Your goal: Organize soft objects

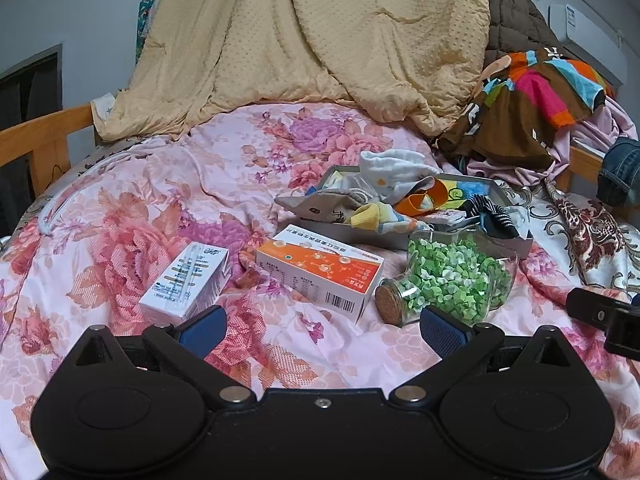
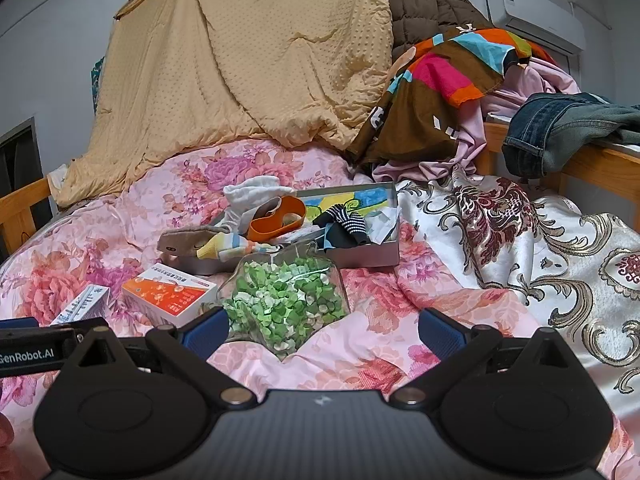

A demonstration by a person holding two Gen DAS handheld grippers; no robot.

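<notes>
Left gripper [image 1: 322, 330] and right gripper [image 2: 323, 330]: fingers spread wide, empty, above the bed [image 1: 132, 184].

a bed [image 1: 168, 184] in pink floral sheets is filling the room, a wooden rail [image 1: 38, 136] running along its left side. pale grey walls [image 1: 80, 8] are rising behind, an air conditioner [image 2: 532, 12] is hanging high at the right, and soft, even light is falling throughout.
</notes>
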